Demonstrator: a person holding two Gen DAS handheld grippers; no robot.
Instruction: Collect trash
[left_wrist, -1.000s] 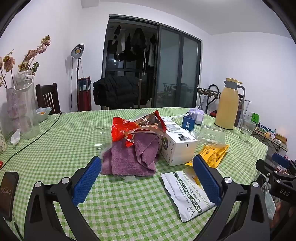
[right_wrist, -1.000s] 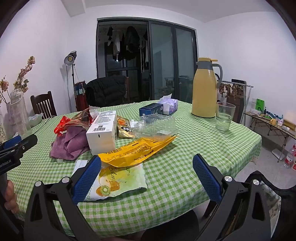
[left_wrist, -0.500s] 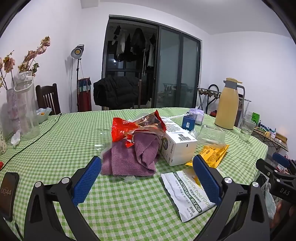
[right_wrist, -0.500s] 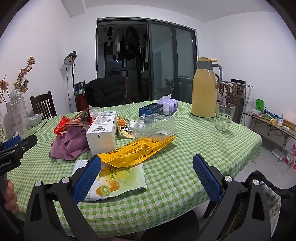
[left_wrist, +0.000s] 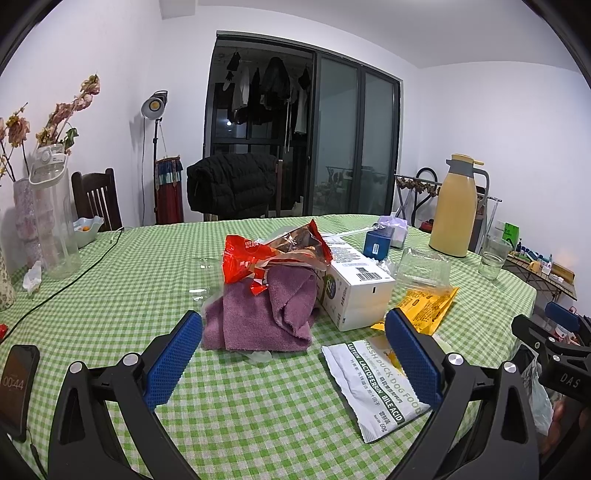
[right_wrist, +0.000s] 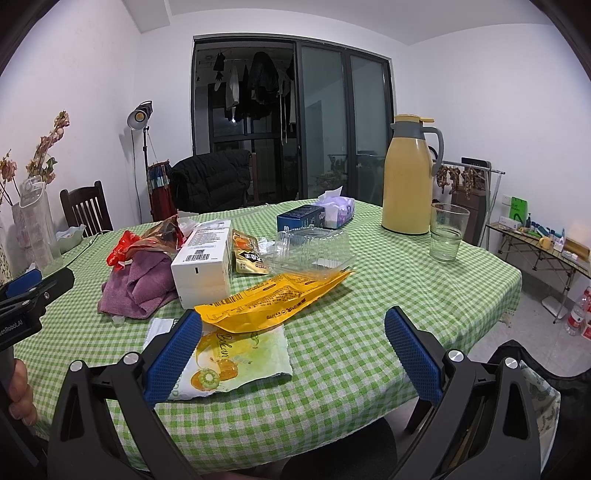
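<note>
Trash lies on a round table with a green checked cloth (left_wrist: 122, 295): a red snack bag (left_wrist: 266, 254) on a purple towel (left_wrist: 266, 314), a white carton (left_wrist: 354, 284), a yellow wrapper (right_wrist: 273, 299), a white dog-food pouch (left_wrist: 373, 380), a clear plastic clamshell (right_wrist: 314, 247) and a small brown sachet (right_wrist: 247, 254). My left gripper (left_wrist: 293, 358) is open above the near table edge, short of the towel. Over the front edge my right gripper (right_wrist: 293, 358) is open with its left finger beside the pouch (right_wrist: 236, 354). Neither holds anything.
A yellow thermos (right_wrist: 406, 177) and a glass of water (right_wrist: 447, 232) stand at the right. A tissue box (right_wrist: 336, 210) and blue box (right_wrist: 299, 218) sit behind. Vases with flowers (left_wrist: 40, 206) and a phone (left_wrist: 14, 384) are at the left; a cable (left_wrist: 77, 273) crosses the cloth.
</note>
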